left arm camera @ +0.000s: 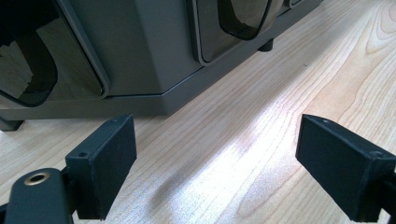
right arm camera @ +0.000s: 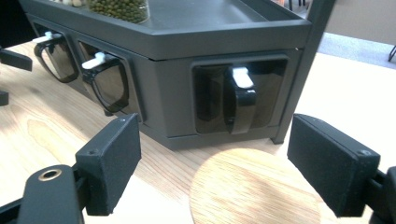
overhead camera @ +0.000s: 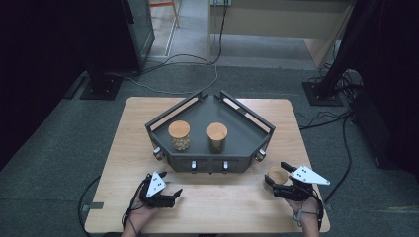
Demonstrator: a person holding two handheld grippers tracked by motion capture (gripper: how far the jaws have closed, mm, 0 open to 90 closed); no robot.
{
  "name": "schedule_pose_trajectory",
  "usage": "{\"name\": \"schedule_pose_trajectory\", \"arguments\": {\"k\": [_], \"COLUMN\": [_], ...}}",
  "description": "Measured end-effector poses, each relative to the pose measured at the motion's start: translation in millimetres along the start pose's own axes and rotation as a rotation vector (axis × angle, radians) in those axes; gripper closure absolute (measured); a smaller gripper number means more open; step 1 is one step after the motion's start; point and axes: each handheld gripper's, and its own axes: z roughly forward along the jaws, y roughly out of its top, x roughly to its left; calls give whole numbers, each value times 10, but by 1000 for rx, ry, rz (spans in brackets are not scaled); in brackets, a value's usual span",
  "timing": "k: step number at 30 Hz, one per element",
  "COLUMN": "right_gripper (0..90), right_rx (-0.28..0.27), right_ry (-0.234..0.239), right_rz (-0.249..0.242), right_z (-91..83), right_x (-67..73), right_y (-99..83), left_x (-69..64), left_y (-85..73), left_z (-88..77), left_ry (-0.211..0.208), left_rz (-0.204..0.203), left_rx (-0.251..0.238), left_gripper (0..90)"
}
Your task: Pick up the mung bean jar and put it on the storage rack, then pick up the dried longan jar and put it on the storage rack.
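A dark grey corner rack [overhead camera: 242, 136] stands mid-table with two wooden-lidded glass jars on it: the left jar [overhead camera: 179, 135] holds pale pieces, the right jar [overhead camera: 216, 137] green ones. A third jar's round wooden lid [overhead camera: 276, 175] sits on the table by the rack's right front corner. My right gripper [overhead camera: 274, 174] is open with its jaws either side of that lid [right arm camera: 254, 191]; in the right gripper view [right arm camera: 222, 156] the lid lies low between them, untouched. My left gripper [overhead camera: 174, 196] is open over bare wood before the rack [left arm camera: 140, 60], nothing between its jaws [left arm camera: 210, 154].
The rack's front faces carry dark translucent holders with white tabs [right arm camera: 242, 77]. The wooden table [overhead camera: 222, 207] ends close behind both hands. Cables [overhead camera: 188, 89] and black stand bases [overhead camera: 101, 86] lie on the floor beyond the table.
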Motion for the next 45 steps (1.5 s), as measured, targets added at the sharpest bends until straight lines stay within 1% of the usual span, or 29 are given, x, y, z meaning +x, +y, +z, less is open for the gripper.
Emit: {"name": "schedule_pose_trajectory", "arguments": {"k": [6,10,15,23,30,33,38,45], "right_gripper": [171,165,165,136,126,124,123,121], "right_rx": [1,13,18,36,55,55,69,86], "right_ry": [-5,-11,-17,-32,-36,-31,-40,-34], "right_rz": [16,5,11,15,31,40,35,38], "right_z": [-12,-2,12,43,64,63,83,107], "right_x": [-53,-59,-69,-67,-93,-107,-91,-98], "right_y": [-42,-48,-63,-67,-79,-87,-78,-78], "left_x": [-2,-1,0,2,-3,0,1,0], "left_y": [0,0,0,-3,2,1,0,2], "left_z": [1,1,1,-2,2,1,1,2], "left_ry": [1,0,-1,0,1,0,-1,-1], "left_rz": [0,0,0,-3,0,0,-1,0], "left_rx": [0,0,0,-1,1,0,0,1], "left_gripper": [123,123,123,123,123,123,123,123]}}
